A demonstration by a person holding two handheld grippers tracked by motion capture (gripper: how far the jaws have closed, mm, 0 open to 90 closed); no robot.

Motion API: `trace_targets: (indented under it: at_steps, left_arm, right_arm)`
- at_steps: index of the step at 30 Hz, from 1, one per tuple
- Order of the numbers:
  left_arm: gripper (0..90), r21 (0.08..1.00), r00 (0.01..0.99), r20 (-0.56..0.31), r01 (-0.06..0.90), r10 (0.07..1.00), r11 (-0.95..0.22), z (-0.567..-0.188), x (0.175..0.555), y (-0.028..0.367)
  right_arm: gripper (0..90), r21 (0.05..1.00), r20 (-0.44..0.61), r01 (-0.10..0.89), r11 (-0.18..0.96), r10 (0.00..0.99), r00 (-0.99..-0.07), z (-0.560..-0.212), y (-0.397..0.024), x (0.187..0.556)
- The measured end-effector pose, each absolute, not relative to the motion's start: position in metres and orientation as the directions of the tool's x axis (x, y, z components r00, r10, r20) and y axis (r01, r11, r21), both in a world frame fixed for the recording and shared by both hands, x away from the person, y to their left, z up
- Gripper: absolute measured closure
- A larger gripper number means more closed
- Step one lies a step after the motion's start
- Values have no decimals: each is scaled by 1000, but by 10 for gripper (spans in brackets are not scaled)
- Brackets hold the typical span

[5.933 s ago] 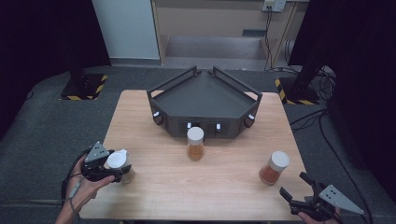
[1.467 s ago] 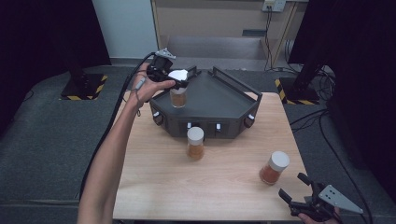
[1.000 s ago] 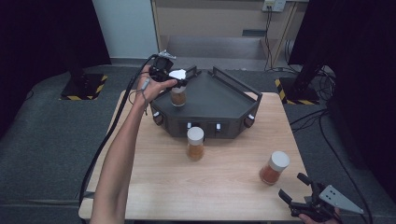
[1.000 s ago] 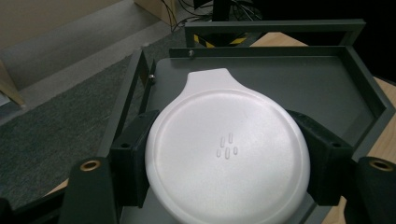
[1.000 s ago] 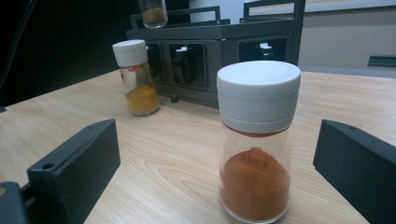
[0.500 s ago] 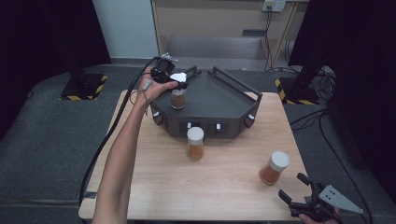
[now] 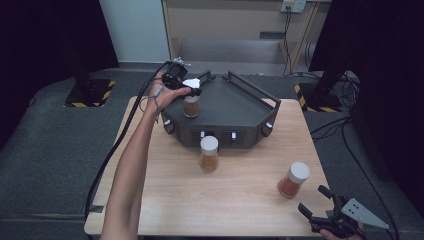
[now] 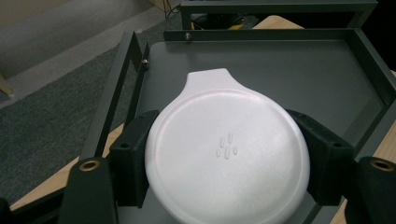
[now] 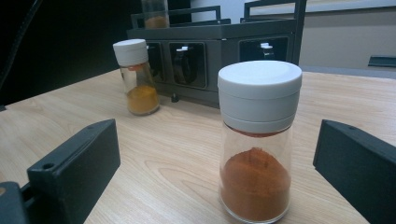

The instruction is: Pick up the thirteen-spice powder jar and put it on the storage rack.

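Observation:
My left gripper point(image 7: 191, 85) is shut on the white lid point(image 8: 226, 154) of a spice jar point(image 7: 190, 106) with brown powder, one black pad on each side of the lid. The jar stands upright at the back left corner of the dark tray point(image 7: 235, 105); whether its base touches the tray floor point(image 8: 261, 70) I cannot tell. My right gripper point(image 7: 312, 199) rests open at the table's front right. A white-lidded jar of red-orange powder point(image 9: 258, 140) stands on the table just ahead of its spread fingers point(image 9: 74, 168), untouched.
Another jar with orange powder point(image 7: 209, 154) stands mid-table, right in front of the tray's knobbed front wall point(image 9: 205, 51). The red-orange jar point(image 7: 294, 180) is near the right edge. The tray has raised rails point(image 8: 133, 70). A cable point(image 7: 115, 150) trails along the left forearm.
The left gripper has carried its jar from the table's front left up to the tray's back left corner. Over the last second it has barely shifted. The right gripper has stayed put.

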State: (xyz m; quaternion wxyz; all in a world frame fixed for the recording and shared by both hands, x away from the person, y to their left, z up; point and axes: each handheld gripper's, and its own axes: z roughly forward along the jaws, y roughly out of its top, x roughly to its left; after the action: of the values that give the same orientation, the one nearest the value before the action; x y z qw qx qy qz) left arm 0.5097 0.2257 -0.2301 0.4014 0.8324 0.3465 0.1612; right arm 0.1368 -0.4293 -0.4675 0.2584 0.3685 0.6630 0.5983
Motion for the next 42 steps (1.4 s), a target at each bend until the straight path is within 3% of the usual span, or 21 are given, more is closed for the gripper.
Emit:
trace_targets:
  at_steps: [4,11,13,17,26,42]
  left_arm:
    - [276,785,702,-11,447,712,-429,-231,509,226]
    - [101,803,693,-11,436,721,-406,-233,505,222]
    - [103,823,678,29,401,735,-403,-233,498,221]
    - [104,843,661,28,387,750,-373,-230,493,226]
    - [54,904,661,-35,341,749,-258,-219,480,255]
    - [17,927,740,8,246,672,-282,-196,449,264]
  right_arm:
    - [9,984,98,179,13,797,-596,-467,-429,137]
    - [9,984,98,178,13,797,-596,-468,-429,137]
    - [9,984,98,178,12,797,-596,-468,-429,137]
    - [9,984,100,179,11,797,-596,-468,-429,137]
    - [9,984,99,179,11,796,-597,-467,-429,138]
    - [10,983,100,181,12,797,-595,-467,-428,137]
